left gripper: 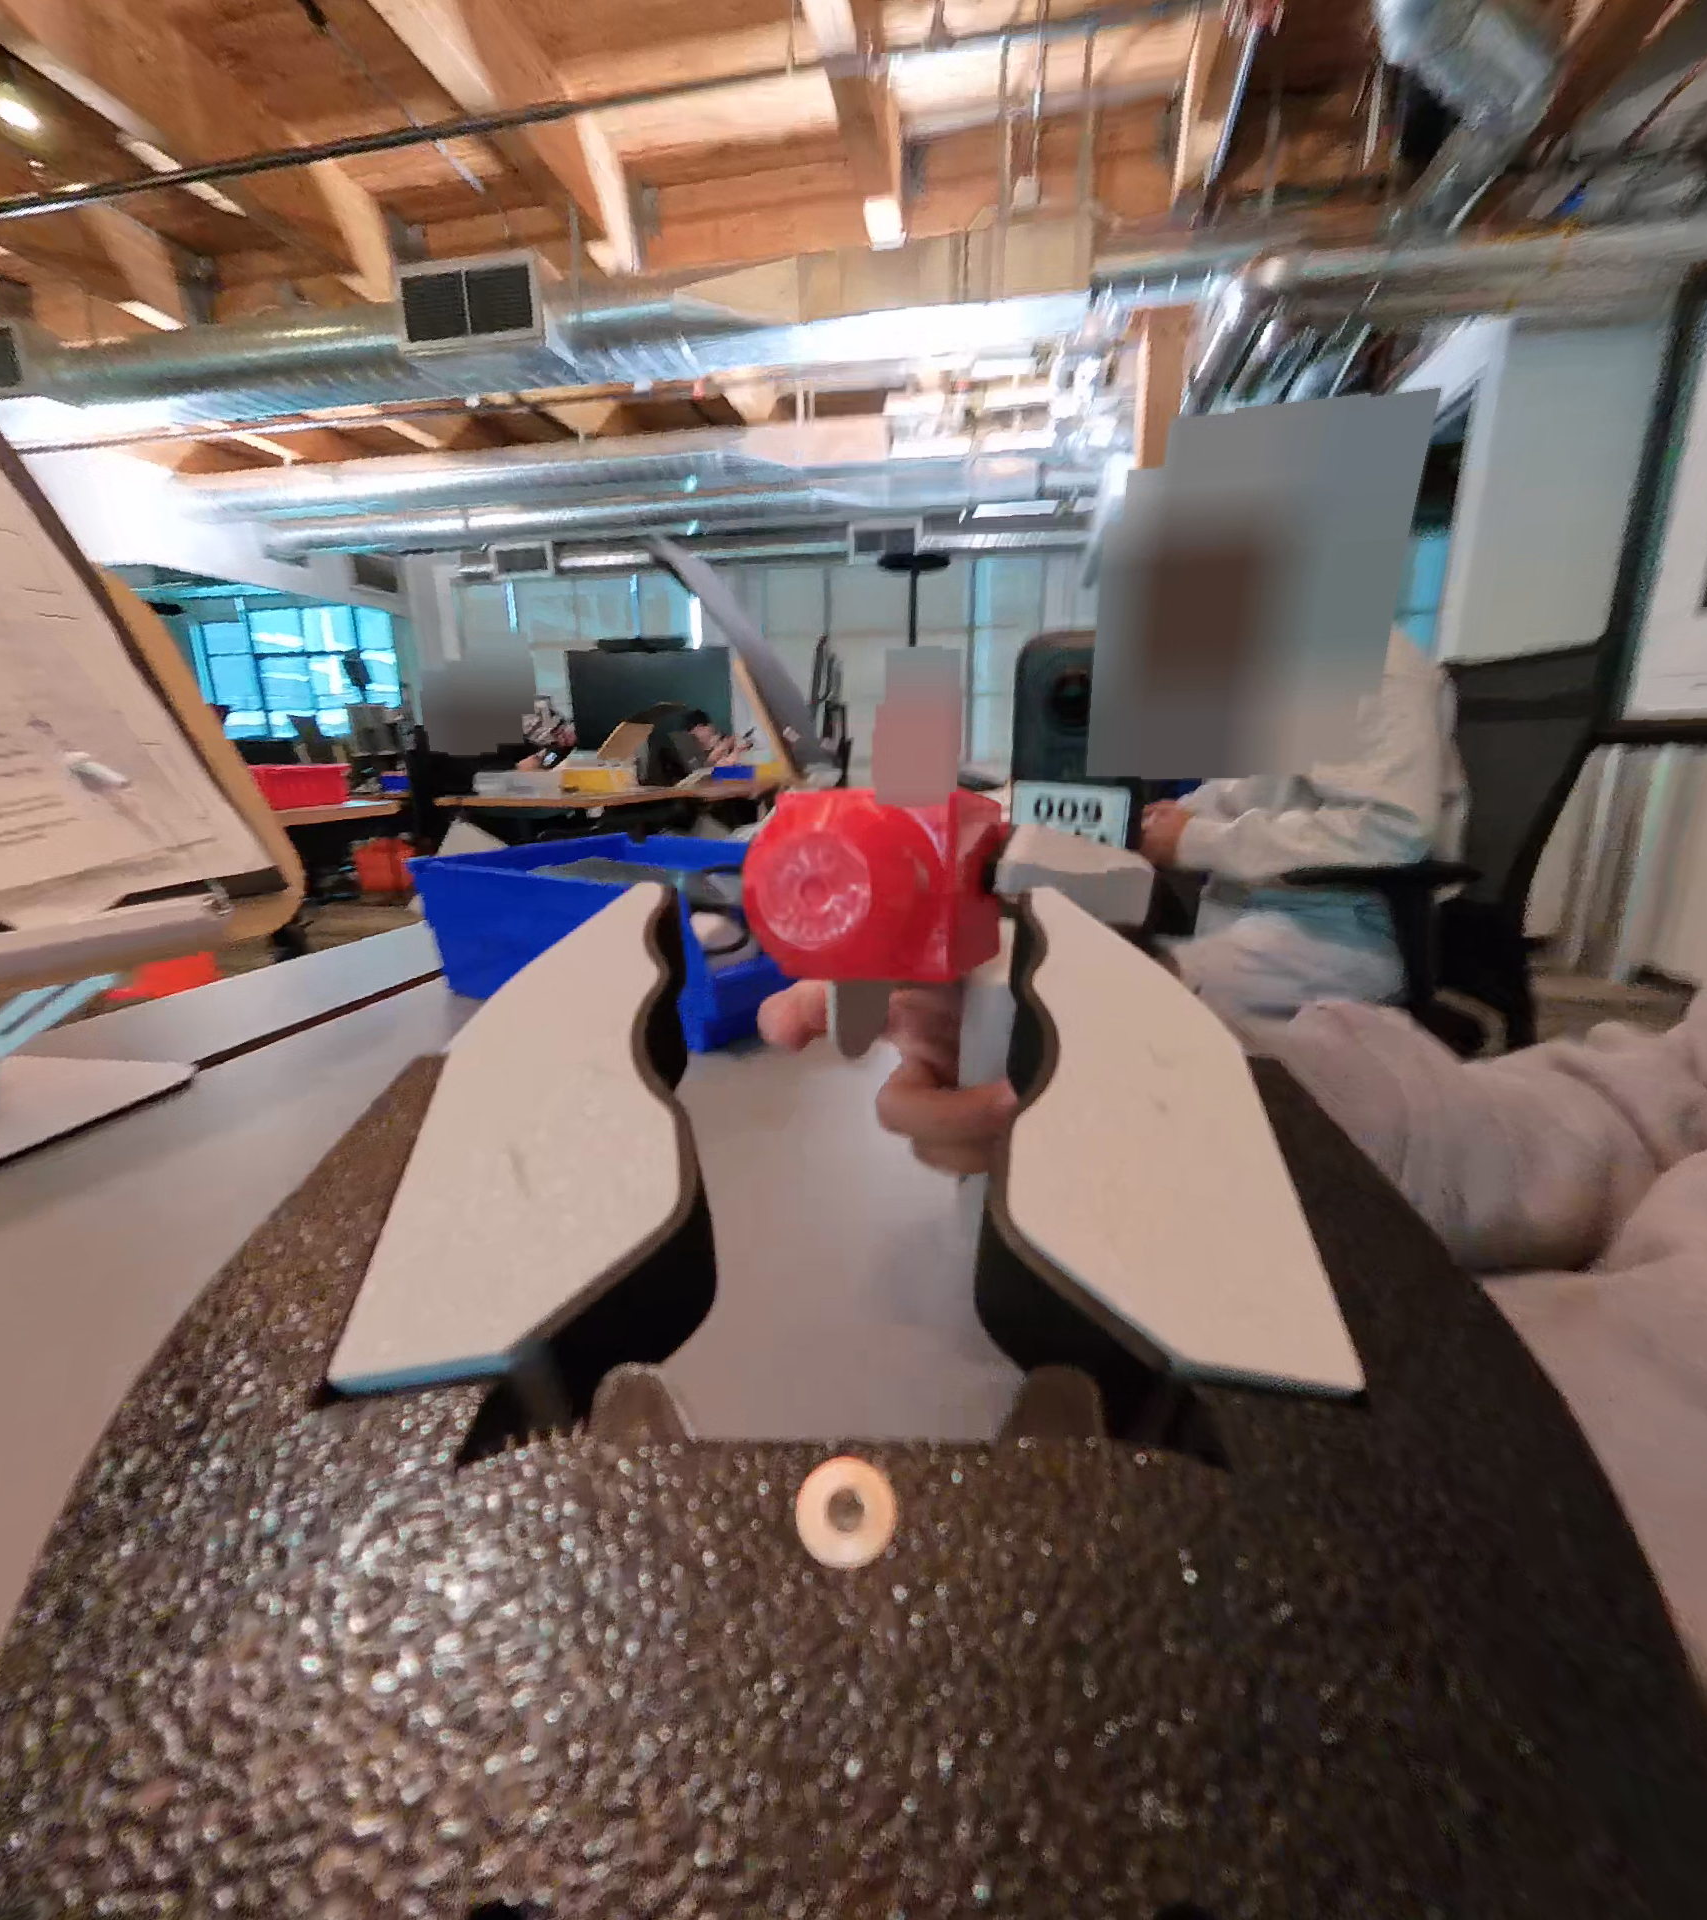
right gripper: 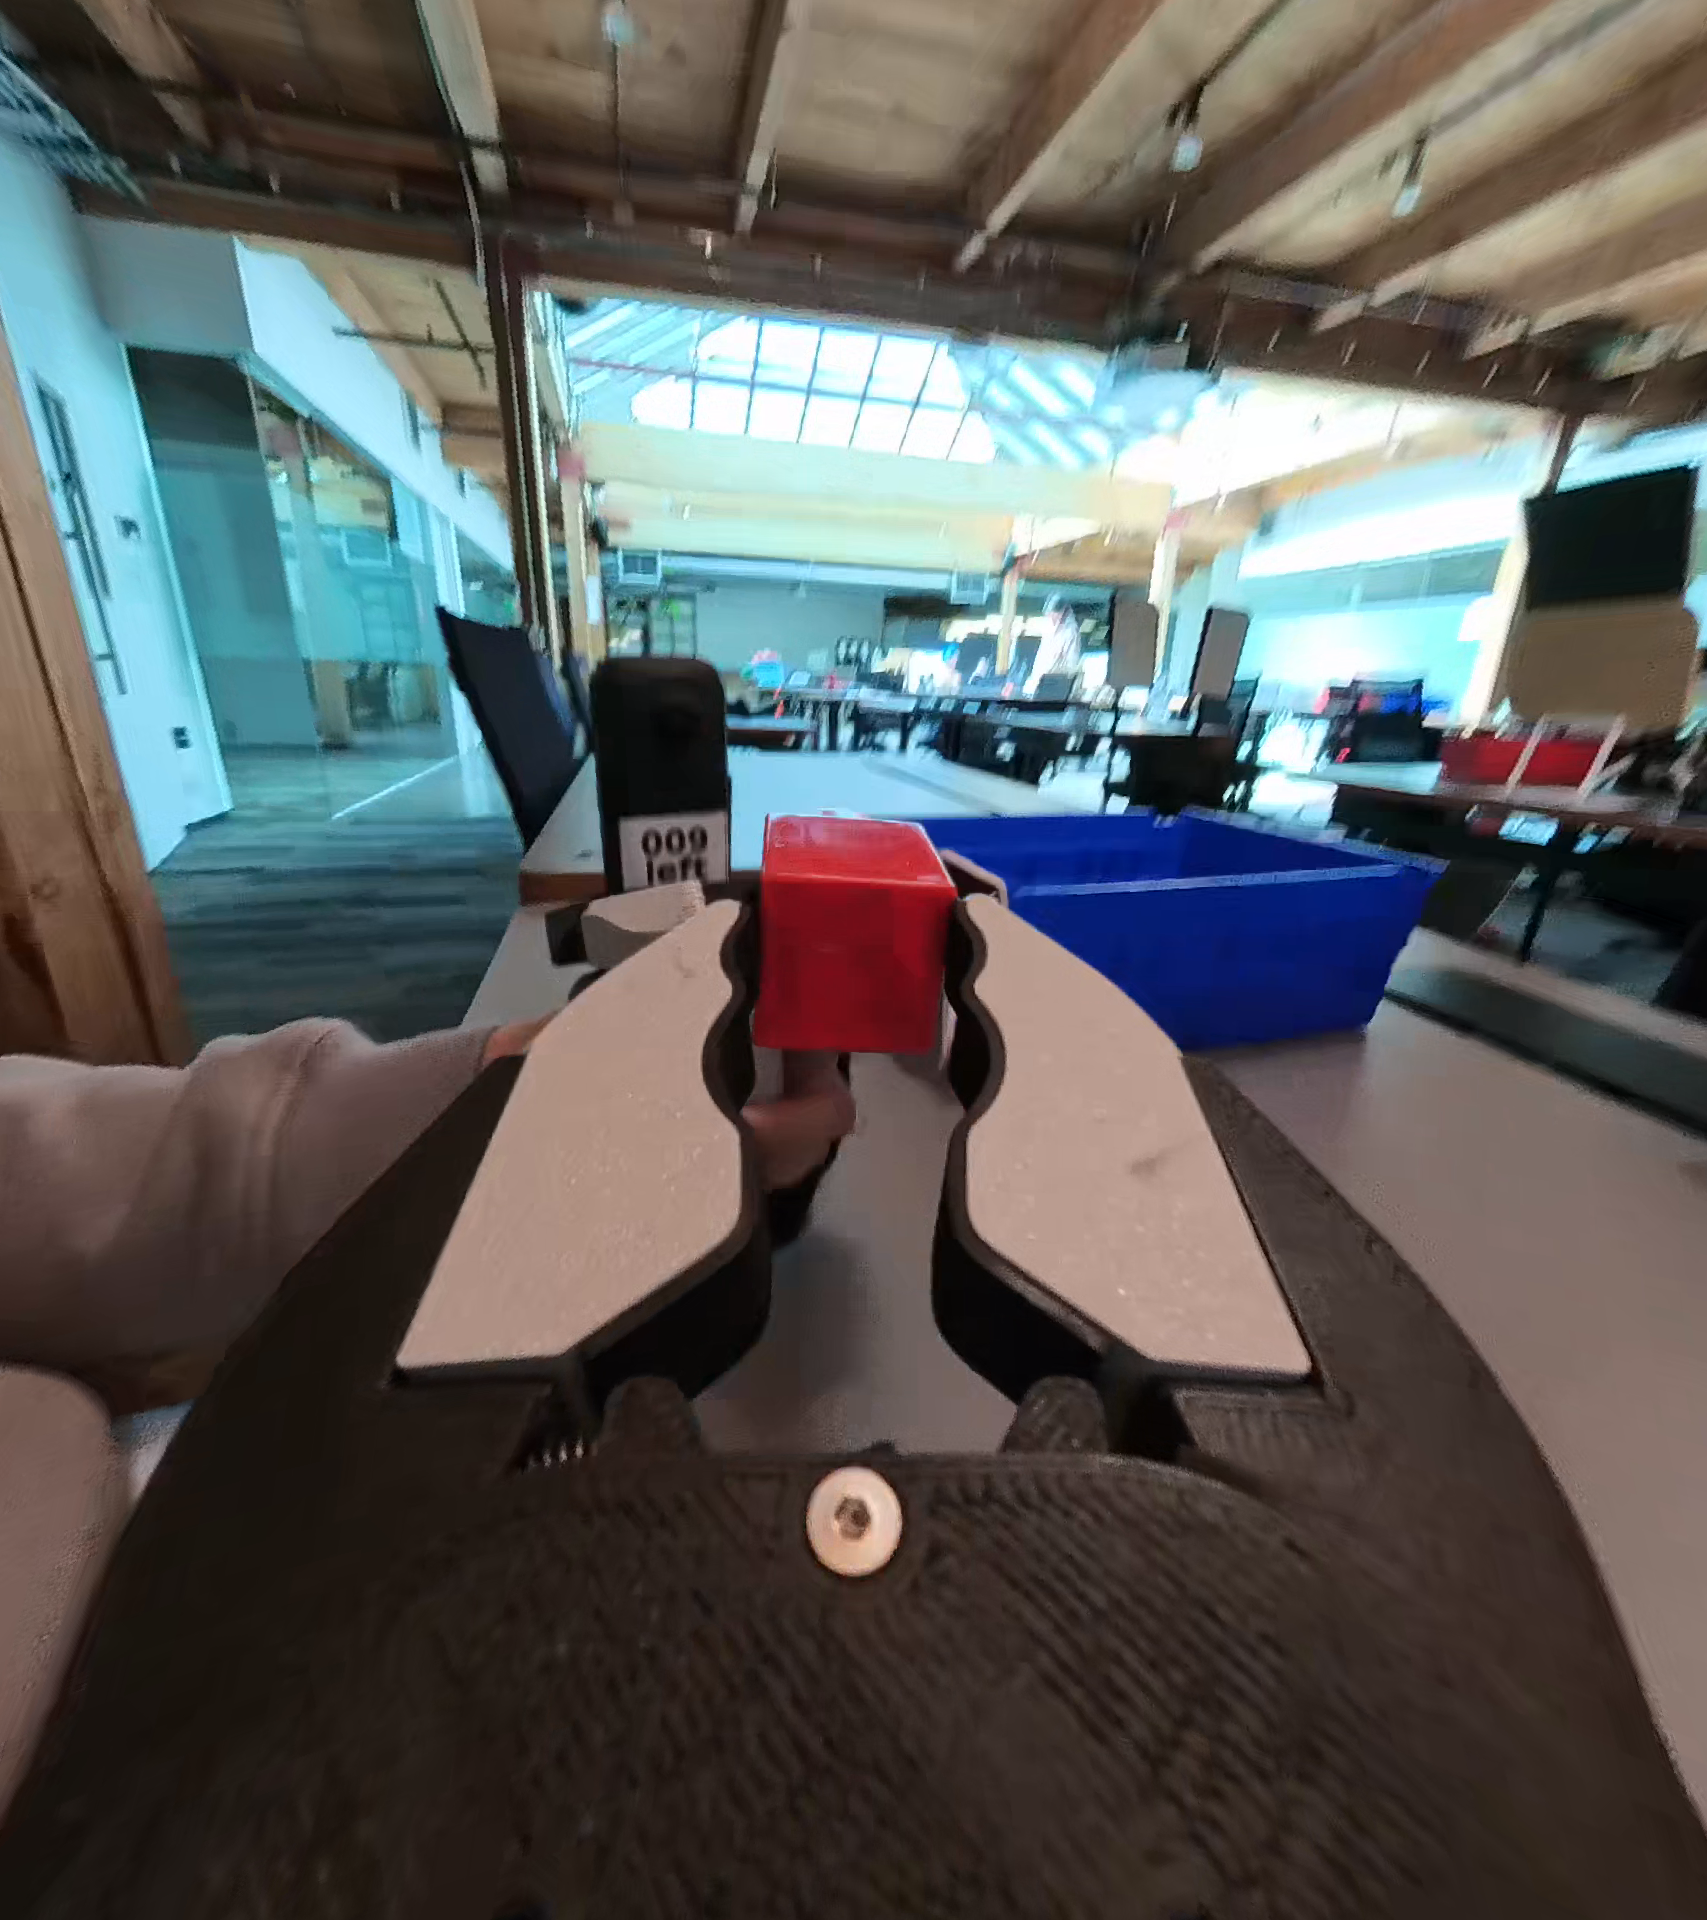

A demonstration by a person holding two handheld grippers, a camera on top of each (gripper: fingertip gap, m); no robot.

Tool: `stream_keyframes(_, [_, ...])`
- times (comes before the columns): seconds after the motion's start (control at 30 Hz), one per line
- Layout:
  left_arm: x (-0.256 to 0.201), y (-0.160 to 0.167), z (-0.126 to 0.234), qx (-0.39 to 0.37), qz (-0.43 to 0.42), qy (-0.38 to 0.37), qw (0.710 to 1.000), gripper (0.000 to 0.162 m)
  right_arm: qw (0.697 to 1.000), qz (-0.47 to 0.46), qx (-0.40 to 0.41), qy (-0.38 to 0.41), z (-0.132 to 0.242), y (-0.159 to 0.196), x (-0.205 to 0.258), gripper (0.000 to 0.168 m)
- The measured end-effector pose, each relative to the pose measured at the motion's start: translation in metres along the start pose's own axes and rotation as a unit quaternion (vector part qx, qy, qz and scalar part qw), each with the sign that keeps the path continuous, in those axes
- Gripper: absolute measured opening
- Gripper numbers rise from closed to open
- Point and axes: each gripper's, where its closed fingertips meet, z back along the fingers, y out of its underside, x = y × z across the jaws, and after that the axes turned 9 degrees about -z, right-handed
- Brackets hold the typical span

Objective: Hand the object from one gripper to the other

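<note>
The object is a red plastic block (right gripper: pixel 854 961) with a round embossed face, which shows in the left wrist view (left gripper: pixel 870 883). My right gripper (right gripper: pixel 851 935) is shut on it, one fingertip against each side, and holds it above the table. My left gripper (left gripper: pixel 844 914) is open wide. Its fingertips stand on either side of the block, just below it, with gaps to it. The left gripper's camera body (right gripper: pixel 662 769) shows behind the block, and the right gripper's camera body (left gripper: pixel 1057 707) shows in the left wrist view. A hand (left gripper: pixel 937 1101) shows below the block.
A blue bin (right gripper: pixel 1192 935) stands on the grey table (right gripper: pixel 1451 1247) behind the block and also shows in the left wrist view (left gripper: pixel 558 914). A tilted document stand (left gripper: pixel 18 727) is at the left. A seated person (left gripper: pixel 1296 831) is beyond. A grey sleeve (left gripper: pixel 1555 1143) crosses from the right. Only a small space, under 4 cm, lies between the two pairs of fingers.
</note>
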Motion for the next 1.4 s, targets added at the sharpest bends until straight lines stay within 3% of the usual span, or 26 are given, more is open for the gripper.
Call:
stream_keyframes(0.13, [-0.007, 0.018, 0.017, 0.082, -0.02, 0.025, 0.996, 0.059, 0.994, -0.057, 0.085, -0.045, 0.008, 0.022, 0.004, 0.035])
stream_keyframes(0.27, [-0.017, 0.011, 0.023, 0.063, 0.028, 0.073, 0.995, 0.047, 0.99, -0.048, 0.123, -0.054, 0.011, 0.033, 0.008, 0.035])
stream_keyframes(0.33, [-0.022, 0.02, 0.023, 0.094, 0.029, 0.086, 0.991, 0.048, 0.99, -0.063, 0.11, -0.062, 0.009, 0.029, 0.01, 0.035])
stream_keyframes(0.4, [-0.023, 0.026, 0.02, 0.114, 0.022, 0.082, 0.99, 0.063, 0.989, -0.076, 0.103, -0.069, 0.009, 0.027, 0.012, 0.035])
stream_keyframes(0.53, [-0.026, 0.024, 0.018, 0.104, 0.022, 0.087, 0.99, 0.046, 0.99, -0.057, 0.11, -0.064, 0.005, 0.031, 0.013, 0.035])
stream_keyframes(0.77, [-0.03, 0.026, 0.013, 0.107, 0.01, 0.094, 0.99, 0.038, 0.993, -0.042, 0.094, -0.065, -0.006, 0.03, 0.019, 0.034])
stream_keyframes(0.9, [-0.012, 0.024, 0.013, 0.111, -0.101, 0.027, 0.988, 0.037, 0.992, -0.099, 0.077, -0.024, -0.006, 0.03, 0.002, 0.041])
stream_keyframes(0.97, [0.0, 0.022, 0.014, 0.118, -0.177, -0.025, 0.977, 0.037, 0.974, -0.215, 0.073, -0.012, -0.005, 0.033, -0.011, 0.067])
stream_keyframes(1.03, [0.004, 0.02, 0.014, 0.123, -0.23, -0.048, 0.964, 0.037, 0.94, -0.332, 0.067, -0.036, -0.005, 0.036, -0.012, 0.079])
stream_keyframes(1.13, [0.004, 0.024, 0.01, 0.144, -0.292, -0.059, 0.944, 0.037, 0.904, -0.409, 0.065, -0.104, -0.005, 0.031, 0.004, 0.075])
stream_keyframes(1.37, [0.001, 0.042, -0.002, 0.221, -0.416, -0.061, 0.88, 0.037, 0.892, -0.437, 0.064, -0.093, -0.003, 0.034, -0.003, 0.057])
stream_keyframes(1.4, [0.001, 0.043, -0.004, 0.224, -0.429, -0.063, 0.873, 0.037, 0.893, -0.438, 0.06, -0.084, -0.002, 0.035, -0.007, 0.047])
